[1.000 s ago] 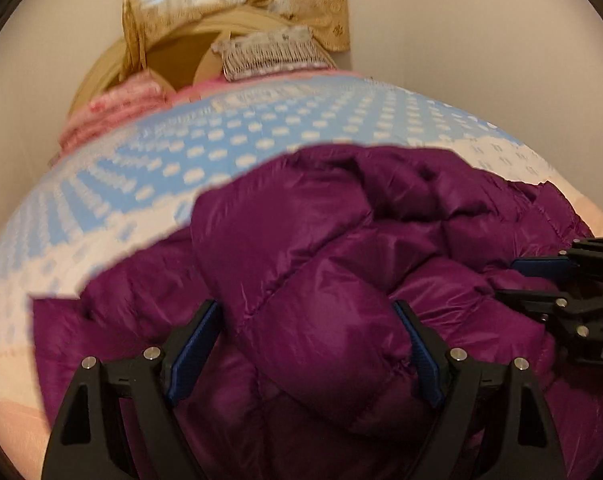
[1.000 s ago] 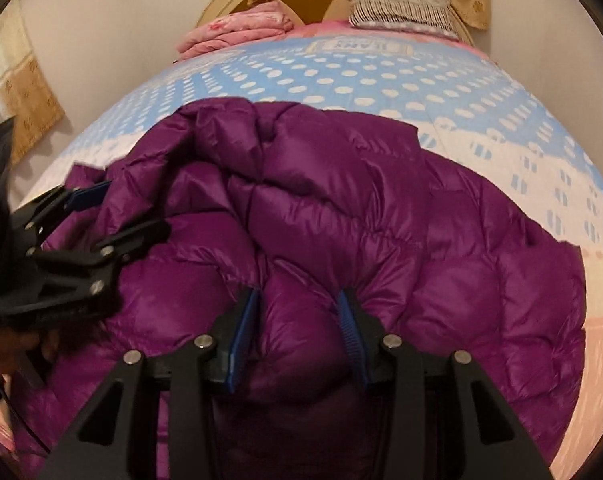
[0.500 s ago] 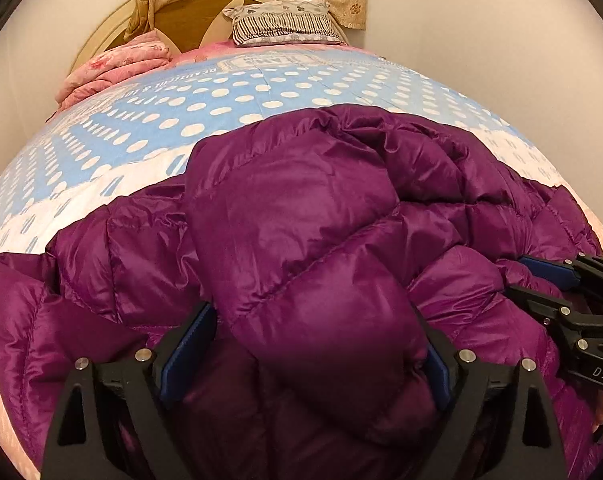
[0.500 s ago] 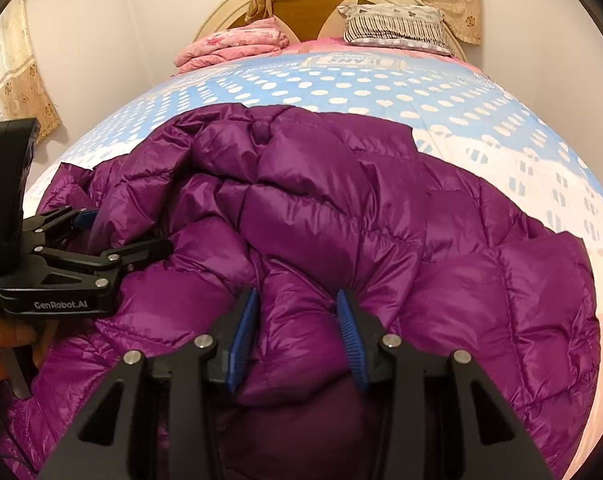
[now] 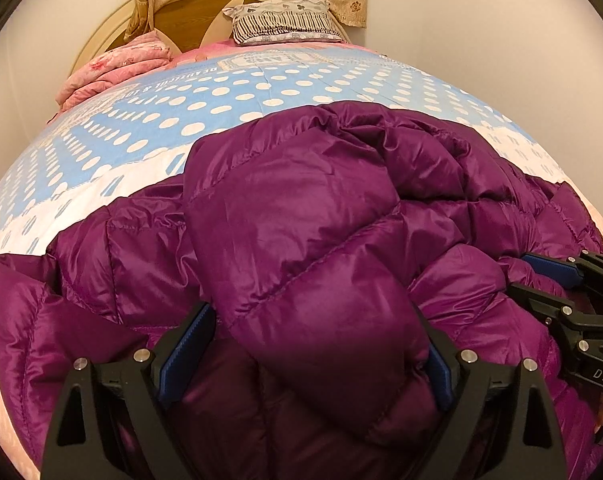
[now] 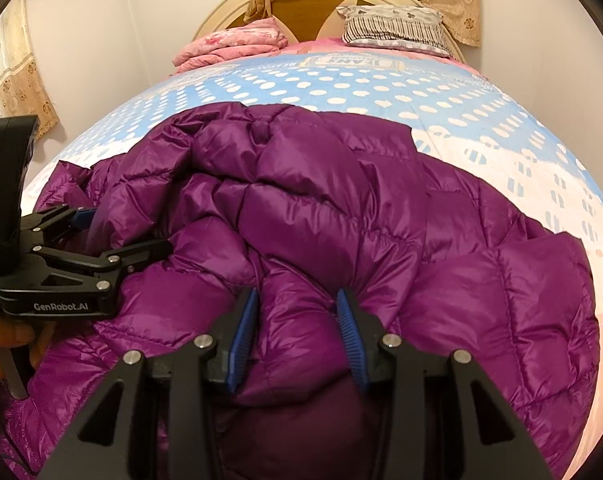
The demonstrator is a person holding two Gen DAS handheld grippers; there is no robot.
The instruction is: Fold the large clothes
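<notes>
Widening its jaws around a puffy fold, the left hand-held gripper [image 5: 313,356] now stands wide; the right hand-held gripper [image 6: 297,340] pinches the purple down jacket [image 6: 341,220], bunched on the bed [image 5: 221,96], folding barely begun.

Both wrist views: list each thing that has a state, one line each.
purple down jacket: bunched up on the bed, not folded flat.
left gripper: jaws wide, just opening, jacket bulging between them.
right gripper: shut on a jacket fold.
pink blanket: folded, by the headboard.
striped pillow: leaning on the headboard.
</notes>
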